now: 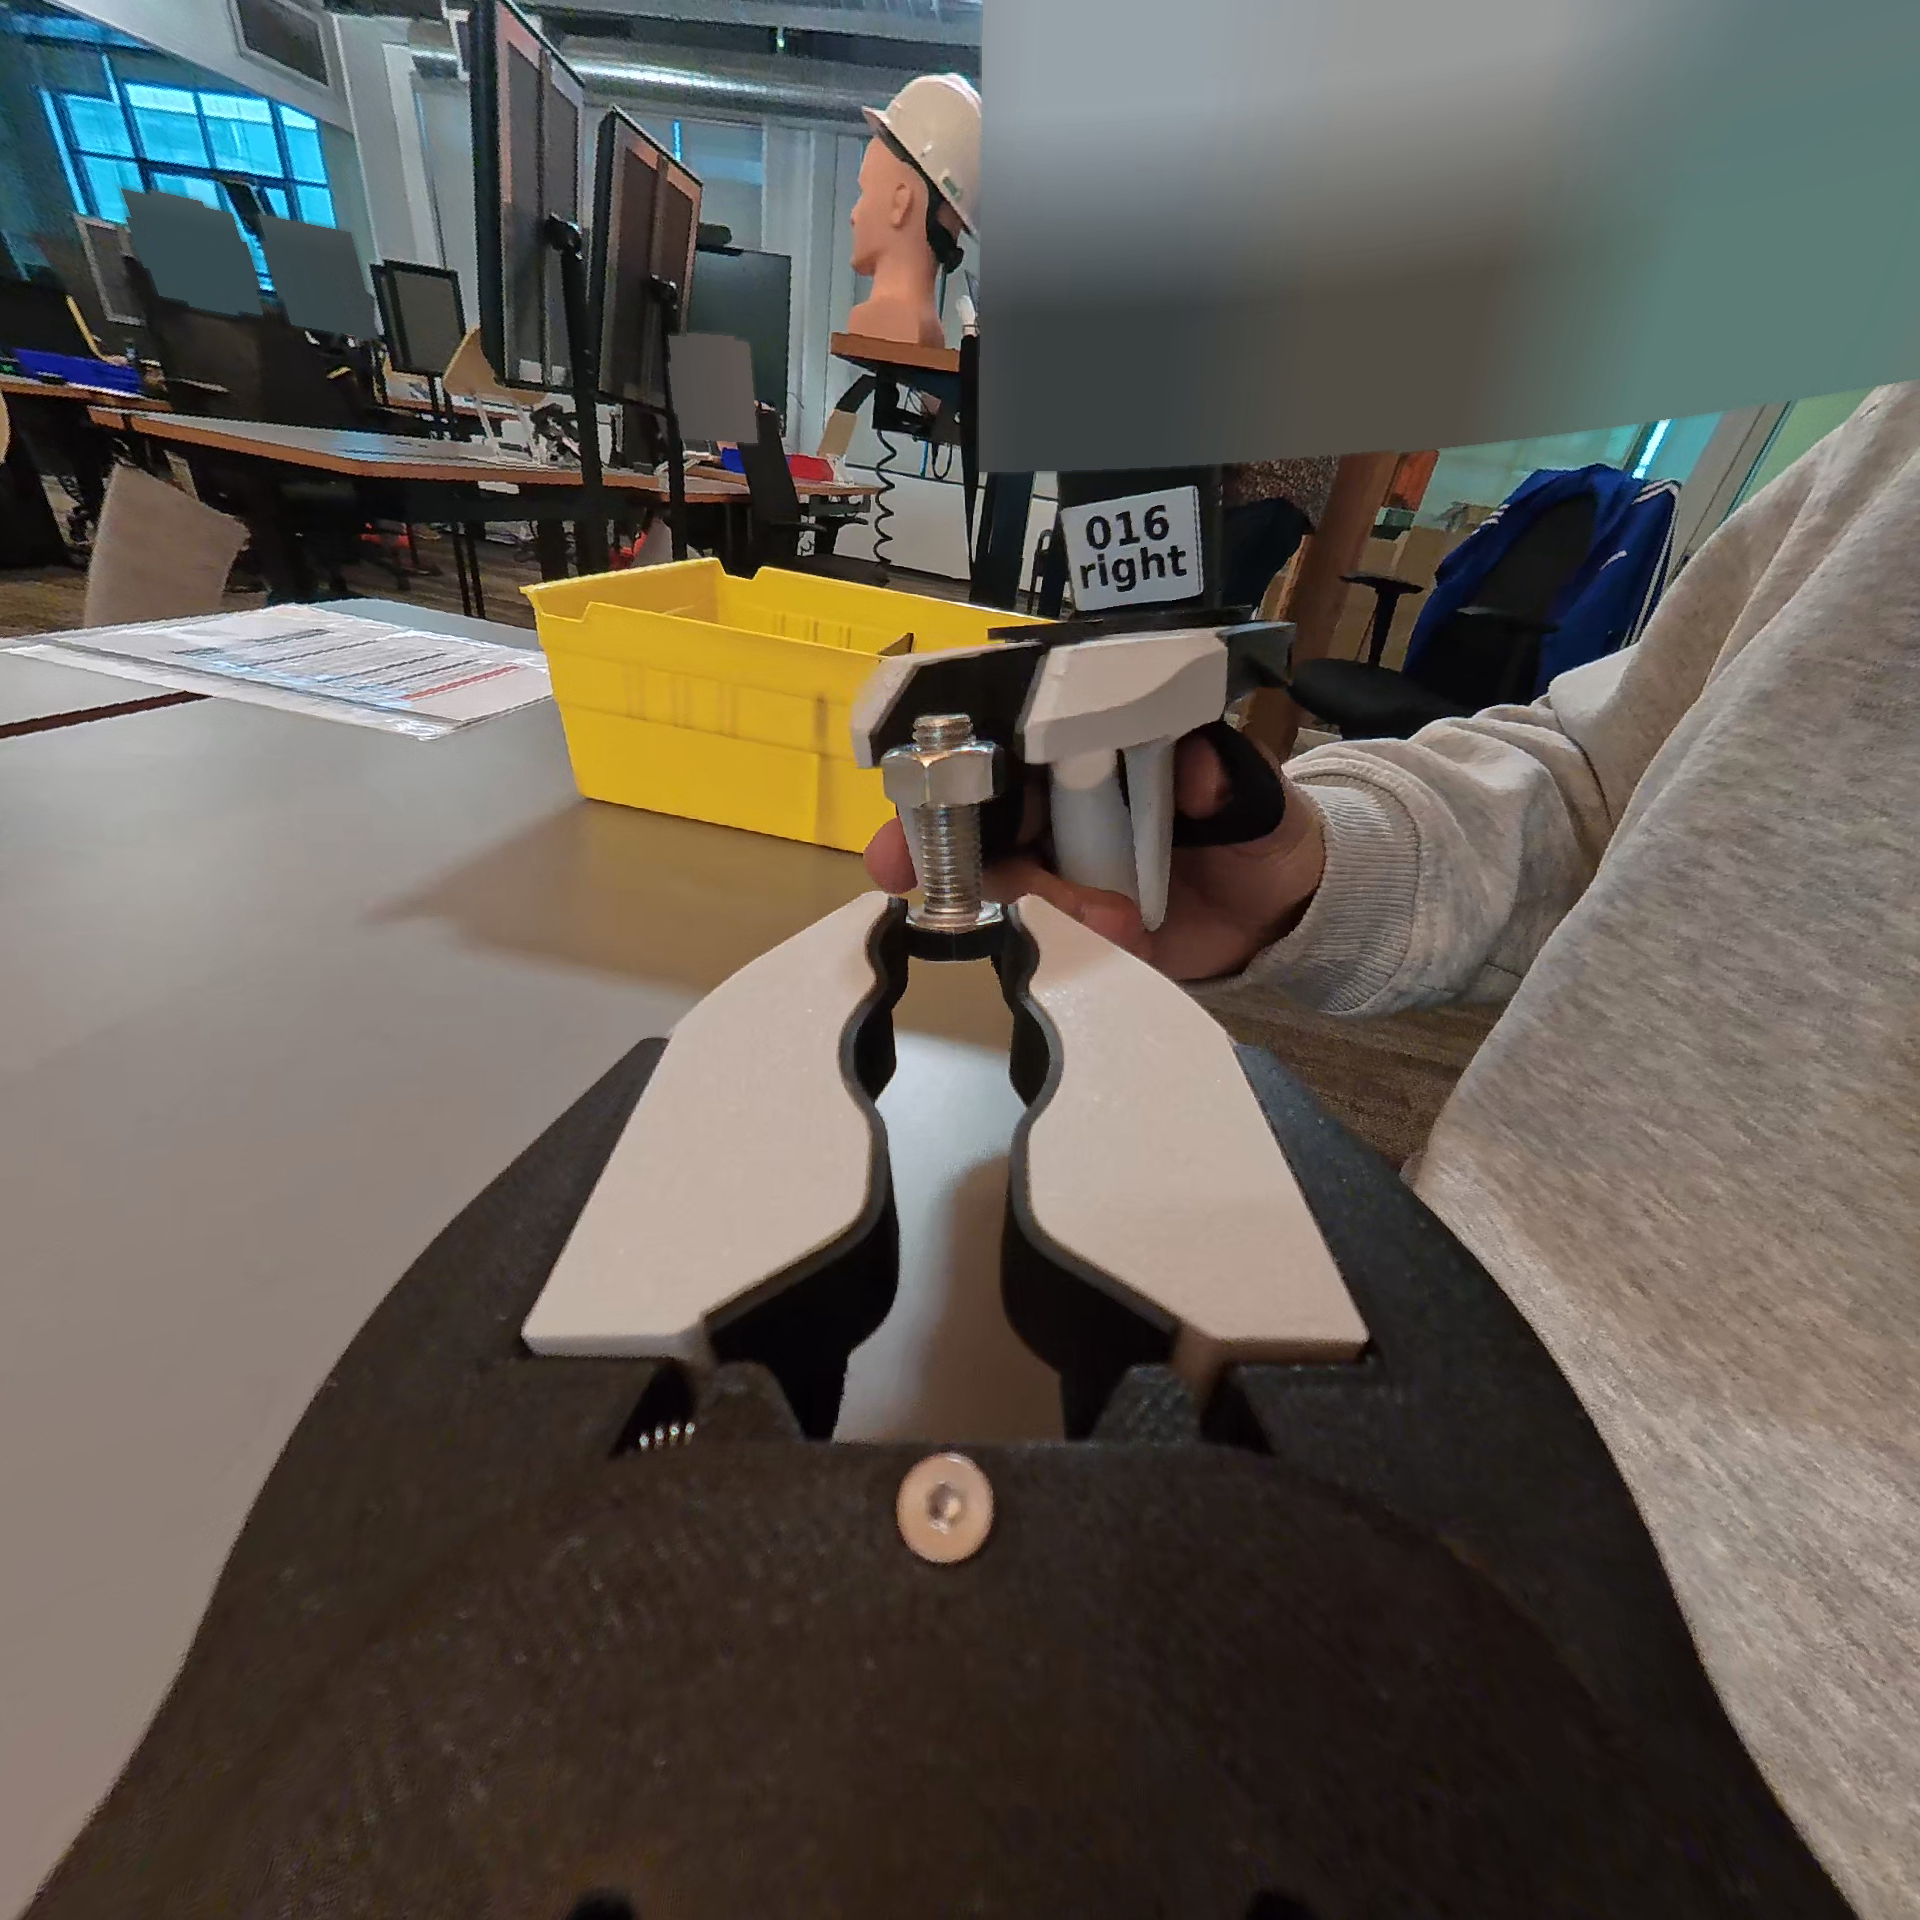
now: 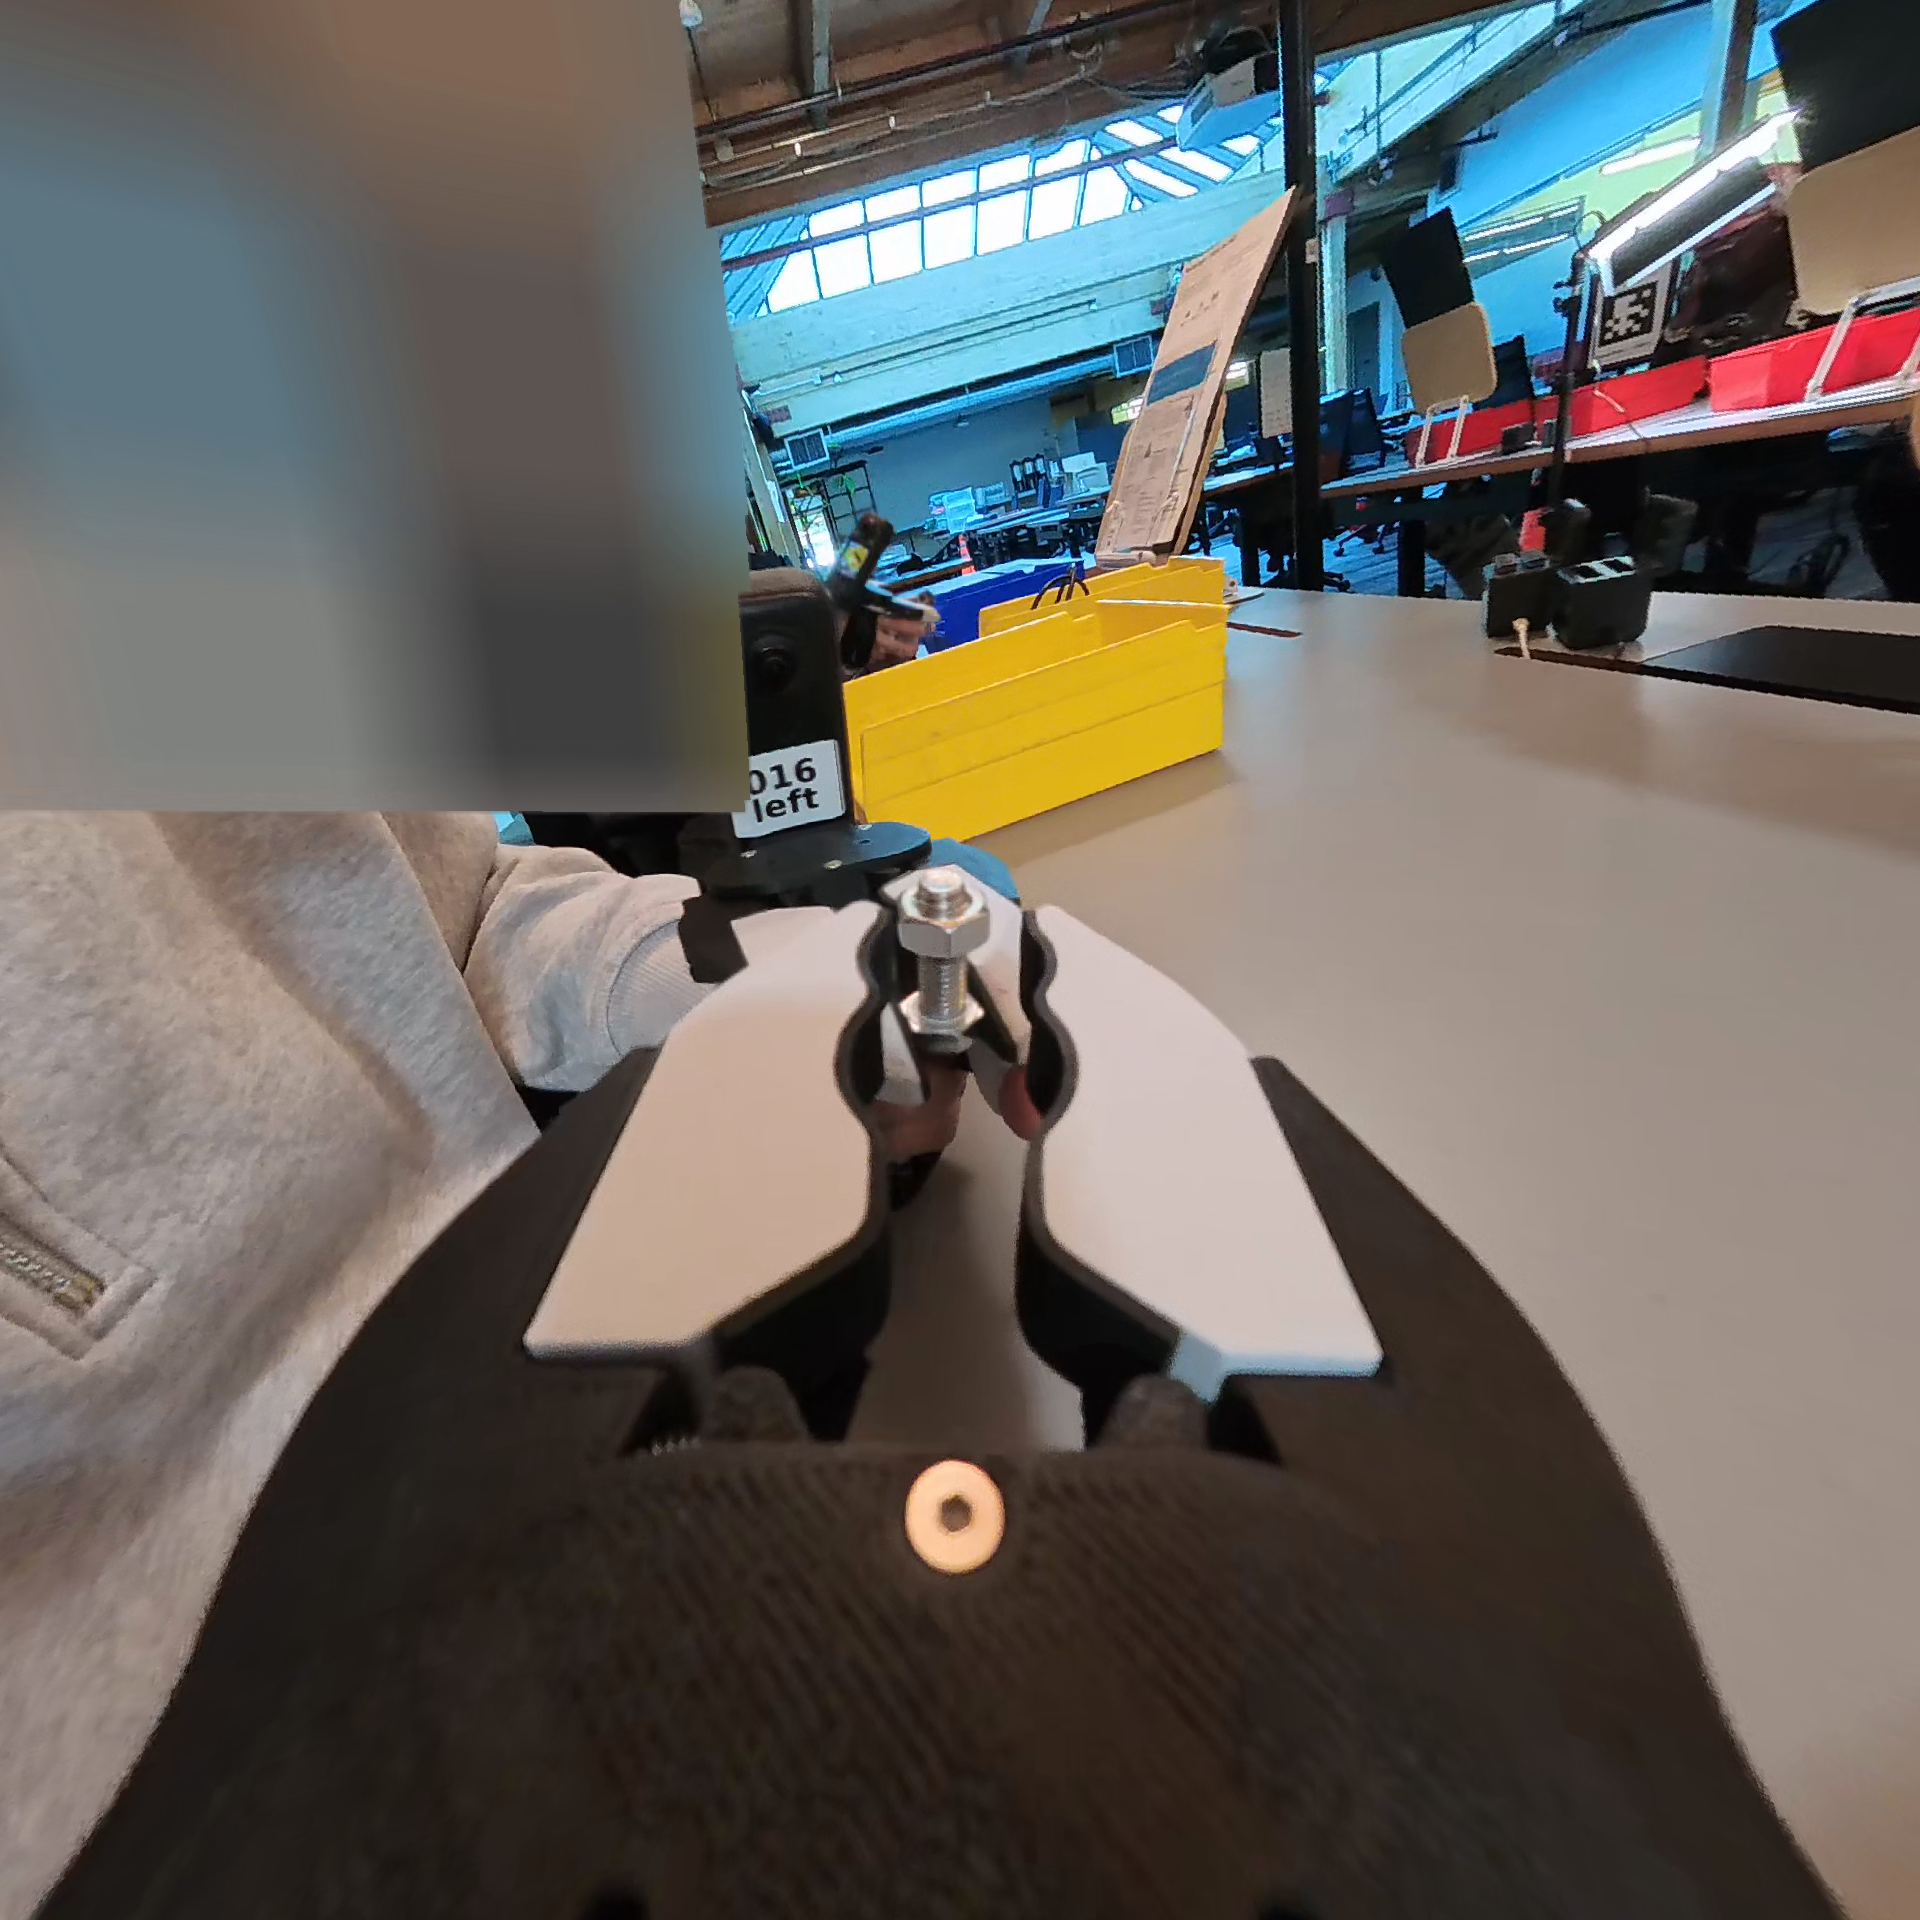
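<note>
Nearest the left wrist camera, the left gripper point(image 1: 951, 940) has its white fingers drawn in at the tips, pinching the head end of a steel bolt point(image 1: 943, 868). That bolt stands upright above the grey table point(image 1: 312, 987), bright zinc in colour, its thread exposed between a flanged base and a hex nut point(image 1: 938, 774) run on near the top. The right gripper point(image 2: 940, 930) comes in from the side and has its jaws pinched on that nut; in its own wrist view the nut sits between the fingertips with the bolt's shank hanging below. A hand point(image 1: 1195, 894) in a grey sleeve point(image 1: 1455, 883) grips the right gripper's handle, just right of the bolt. A yellow bin point(image 1: 727, 707) rests on the table behind the bolt, near but apart. A printed sheet point(image 1: 301, 665) lies left of the bin.
</note>
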Demonstrator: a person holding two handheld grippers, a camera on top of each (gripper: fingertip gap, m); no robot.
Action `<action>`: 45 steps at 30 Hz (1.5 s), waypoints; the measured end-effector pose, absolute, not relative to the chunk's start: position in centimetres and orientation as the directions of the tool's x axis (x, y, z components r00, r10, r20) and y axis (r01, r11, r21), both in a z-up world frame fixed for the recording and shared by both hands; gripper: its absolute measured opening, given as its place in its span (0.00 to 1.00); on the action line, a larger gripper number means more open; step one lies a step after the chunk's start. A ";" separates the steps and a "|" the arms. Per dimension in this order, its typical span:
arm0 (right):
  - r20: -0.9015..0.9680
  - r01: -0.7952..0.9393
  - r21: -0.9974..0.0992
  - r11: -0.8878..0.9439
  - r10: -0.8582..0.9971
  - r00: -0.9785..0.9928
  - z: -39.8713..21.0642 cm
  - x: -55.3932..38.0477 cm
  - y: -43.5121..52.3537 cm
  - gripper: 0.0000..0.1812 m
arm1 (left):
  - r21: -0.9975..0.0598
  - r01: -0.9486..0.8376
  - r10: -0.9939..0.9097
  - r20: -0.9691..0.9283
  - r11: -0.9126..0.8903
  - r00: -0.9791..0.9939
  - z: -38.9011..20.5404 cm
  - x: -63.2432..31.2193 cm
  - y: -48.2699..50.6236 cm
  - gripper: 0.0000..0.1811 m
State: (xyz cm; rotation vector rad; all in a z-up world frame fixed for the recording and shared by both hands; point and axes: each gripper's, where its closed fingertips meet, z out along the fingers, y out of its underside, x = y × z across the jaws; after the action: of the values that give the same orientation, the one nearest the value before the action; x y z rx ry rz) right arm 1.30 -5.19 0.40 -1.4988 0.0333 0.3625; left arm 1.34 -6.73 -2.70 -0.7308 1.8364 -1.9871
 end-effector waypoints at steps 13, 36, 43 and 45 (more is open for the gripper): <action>-0.252 -0.270 -0.961 0.059 0.211 0.944 0.8 1.9 -5.6 0.11 | -0.989 -0.097 -0.566 0.143 -0.111 -0.812 -2.7 1.3 -6.8 0.10; -0.227 -0.241 -0.970 0.034 0.224 0.948 0.4 1.0 -5.1 0.16 | -0.990 -0.093 -0.566 0.138 -0.107 -0.813 -2.7 1.3 -6.8 0.10; -0.236 -0.245 -0.969 0.018 0.205 0.950 -0.1 1.5 -5.1 0.15 | -0.990 -0.094 -0.566 0.139 -0.109 -0.812 -2.7 1.3 -6.8 0.10; -0.225 -0.233 -0.972 0.020 0.197 0.954 -0.1 1.7 -5.2 0.14 | -0.989 -0.094 -0.567 0.142 -0.113 -0.811 -2.6 1.3 -6.7 0.10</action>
State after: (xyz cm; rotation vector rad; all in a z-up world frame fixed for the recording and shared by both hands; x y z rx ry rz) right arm 1.66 -5.22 -0.05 -1.5148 0.0289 0.3340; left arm 1.35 -6.70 -2.63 -0.7300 1.8316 -1.9915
